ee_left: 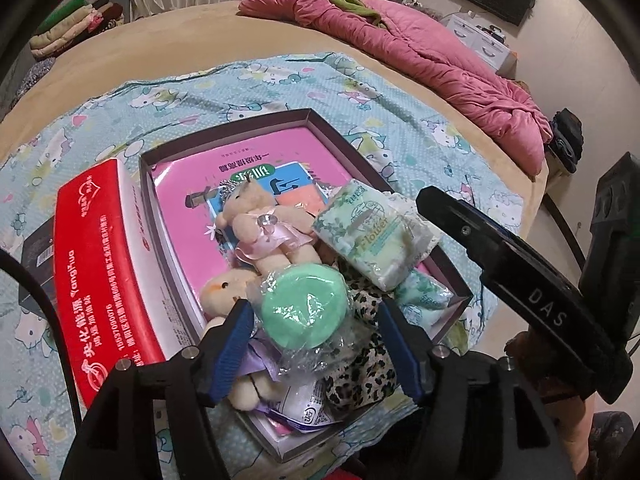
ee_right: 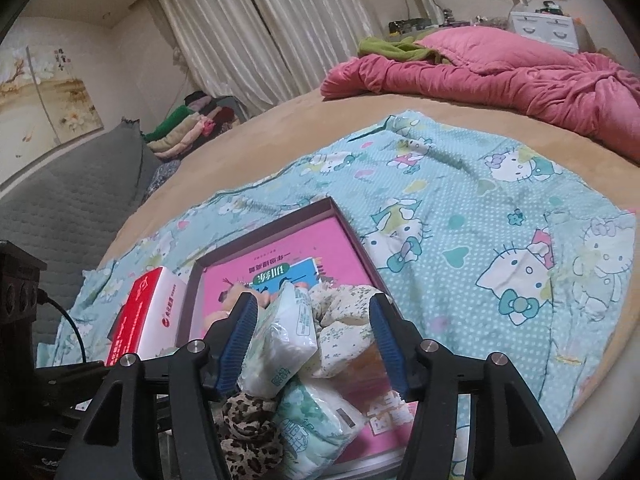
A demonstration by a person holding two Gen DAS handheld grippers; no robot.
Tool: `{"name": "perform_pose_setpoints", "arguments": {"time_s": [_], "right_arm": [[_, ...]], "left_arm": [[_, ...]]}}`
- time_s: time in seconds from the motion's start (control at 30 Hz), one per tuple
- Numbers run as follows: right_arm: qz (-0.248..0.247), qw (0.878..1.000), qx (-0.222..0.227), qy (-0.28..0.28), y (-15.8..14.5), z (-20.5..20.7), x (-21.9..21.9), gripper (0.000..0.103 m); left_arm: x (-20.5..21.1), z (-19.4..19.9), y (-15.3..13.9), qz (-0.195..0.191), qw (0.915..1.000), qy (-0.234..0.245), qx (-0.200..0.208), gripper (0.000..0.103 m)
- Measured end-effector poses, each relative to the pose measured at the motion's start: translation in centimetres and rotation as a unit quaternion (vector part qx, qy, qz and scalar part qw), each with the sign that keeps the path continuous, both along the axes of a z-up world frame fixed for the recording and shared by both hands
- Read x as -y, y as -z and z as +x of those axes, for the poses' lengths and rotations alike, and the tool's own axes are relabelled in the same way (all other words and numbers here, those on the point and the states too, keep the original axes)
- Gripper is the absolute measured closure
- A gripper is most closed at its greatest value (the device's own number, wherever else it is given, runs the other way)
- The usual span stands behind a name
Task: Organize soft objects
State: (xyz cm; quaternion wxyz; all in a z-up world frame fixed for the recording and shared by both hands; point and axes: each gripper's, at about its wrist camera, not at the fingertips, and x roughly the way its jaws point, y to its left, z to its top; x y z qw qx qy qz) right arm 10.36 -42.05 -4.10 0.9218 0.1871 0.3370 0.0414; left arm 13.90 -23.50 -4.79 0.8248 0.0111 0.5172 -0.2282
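Where toys pile — box (ee_left: 308,114); open hand-held grippers (ee_left: 316,312)

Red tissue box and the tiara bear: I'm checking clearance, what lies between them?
In the left wrist view, only the tray's dark wall and bare pink book cover separate the red tissue box from the bear.

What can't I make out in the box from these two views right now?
- Second plush toy: left wrist view, body hidden under the green wrapped puff.
- Leopard-print item: right wrist view, lower part cut off by the gripper body; its kind is unclear.
- Box near corner: both views, hidden behind the gripper bodies.
- Book cover: largely covered by the pile.
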Motion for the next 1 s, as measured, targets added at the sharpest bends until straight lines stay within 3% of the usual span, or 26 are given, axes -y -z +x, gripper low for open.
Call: {"name": "perform_pose_setpoints", "arguments": {"time_s": [0.4, 1.0], "right_arm": [[-0.027, 1.000, 0.001, 0.015, -1.3, -1.0, -0.9, 0.029], [-0.070, 0.997, 0.009, 0.019, -4.6, -2.4, -4.0, 0.024]], "left_arm": [[-1.1, -1.3, -2.0, 0.009, 0.9996, -0.006, 0.024, 0.024], [-5.1, -2.6, -4.5, 0.007, 0.9973, -0.050, 0.054, 0.016]]}}
